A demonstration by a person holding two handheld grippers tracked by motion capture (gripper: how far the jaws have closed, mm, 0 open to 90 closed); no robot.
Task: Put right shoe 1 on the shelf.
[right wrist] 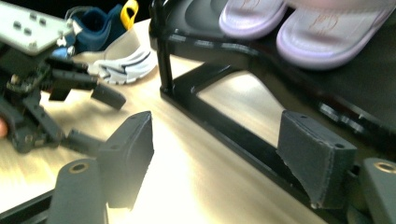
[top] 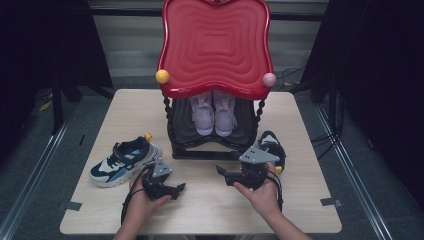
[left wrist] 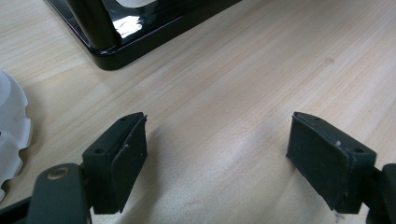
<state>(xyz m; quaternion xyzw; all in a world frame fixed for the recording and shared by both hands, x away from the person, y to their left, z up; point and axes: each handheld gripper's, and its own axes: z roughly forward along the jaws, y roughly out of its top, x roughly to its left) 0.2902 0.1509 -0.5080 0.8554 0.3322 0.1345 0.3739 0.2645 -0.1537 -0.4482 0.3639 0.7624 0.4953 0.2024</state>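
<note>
Navy-and-white sneaker w/ yellow heel loop [top: 124, 161] lying on pale wooden counter [top: 210, 210], left of black two-tier shoe rack w/ glossy red wavy top [top: 215, 47]; second navy sneaker [top: 271, 149] at right of rack base, just behind right tongs [top: 221, 171]. Pair of lilac sandals [top: 214, 114] already parked on rack's lower black shelf.

Left tongs [top: 179, 188] wide, nothing between pads, low over bare counter, just beside left sneaker's toe. Right tongs also wide and empty, aimed toward rack base; in right gripper view black frame bar [right wrist: 224, 126] running straight between jaws.

Risks, as judgement:
- Right tongs so close to rack frame: closing here likely to catch bar instead of shoe, could shove or tip rack and shake sandals off.
- Right sneaker half hidden behind gripper body: blind reach may knock it toward counter's right edge.
- Both tongs pointing inward, near each other at centre: possible collision if moved together.
- Soft sneaker upper: pinch on collar only may fold, shoe may swing and hit red top when lifted to shelf.
</note>
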